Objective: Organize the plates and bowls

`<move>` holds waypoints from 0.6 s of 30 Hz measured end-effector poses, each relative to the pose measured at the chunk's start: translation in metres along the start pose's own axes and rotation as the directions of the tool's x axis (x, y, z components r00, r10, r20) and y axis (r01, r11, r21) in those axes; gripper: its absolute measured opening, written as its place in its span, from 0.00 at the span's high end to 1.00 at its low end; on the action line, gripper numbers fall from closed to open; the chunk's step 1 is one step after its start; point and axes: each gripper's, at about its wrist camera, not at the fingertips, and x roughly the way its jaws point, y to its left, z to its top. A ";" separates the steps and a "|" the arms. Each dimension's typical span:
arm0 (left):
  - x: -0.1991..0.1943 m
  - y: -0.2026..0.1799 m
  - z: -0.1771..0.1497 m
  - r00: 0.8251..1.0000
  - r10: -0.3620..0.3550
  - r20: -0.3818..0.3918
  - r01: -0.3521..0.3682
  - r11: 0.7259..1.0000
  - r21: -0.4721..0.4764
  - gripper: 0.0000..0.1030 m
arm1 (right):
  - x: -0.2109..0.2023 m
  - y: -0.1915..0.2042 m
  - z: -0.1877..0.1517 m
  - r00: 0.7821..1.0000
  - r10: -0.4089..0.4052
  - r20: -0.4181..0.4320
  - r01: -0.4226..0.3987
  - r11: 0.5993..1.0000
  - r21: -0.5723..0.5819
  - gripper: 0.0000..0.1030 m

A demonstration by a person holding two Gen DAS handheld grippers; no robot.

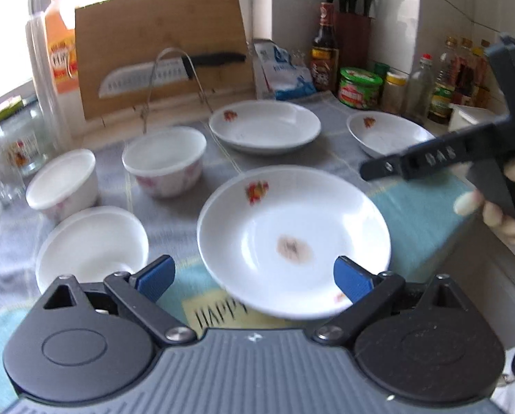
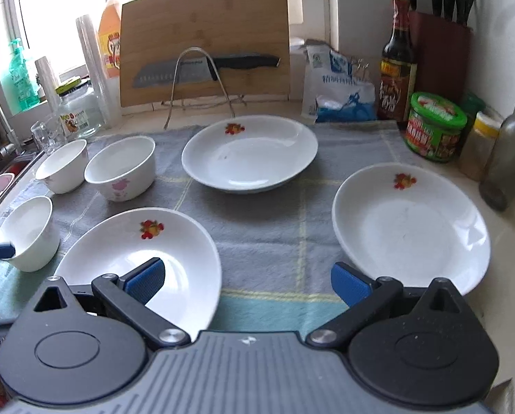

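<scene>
Left gripper spread wide, holding nothing, over near plate on cloth. Right gripper likewise wide and empty. Motion blur; plate possibly tilted. Risk: a pad clipping the rim skids it into nearest bowl.

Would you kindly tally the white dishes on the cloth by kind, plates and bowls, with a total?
Plates: 3 (near, far, right)
Bowls: 3 (near, middle, far)
Total: 6
</scene>
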 end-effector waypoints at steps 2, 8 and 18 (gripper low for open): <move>0.002 -0.001 -0.009 0.999 -0.028 -0.014 0.029 0.999 0.020 0.05 | 0.002 0.007 -0.004 1.000 -0.026 -0.018 0.026 1.000 -0.011 0.00; 0.012 -0.014 -0.033 0.999 -0.034 -0.020 0.036 0.994 0.103 0.05 | 0.002 0.021 -0.012 0.998 0.023 -0.058 -0.024 1.000 -0.016 0.00; 0.042 -0.022 -0.039 0.998 -0.058 0.001 0.058 0.991 0.122 0.05 | 0.019 0.021 -0.012 0.991 0.067 -0.114 -0.070 0.997 -0.023 0.00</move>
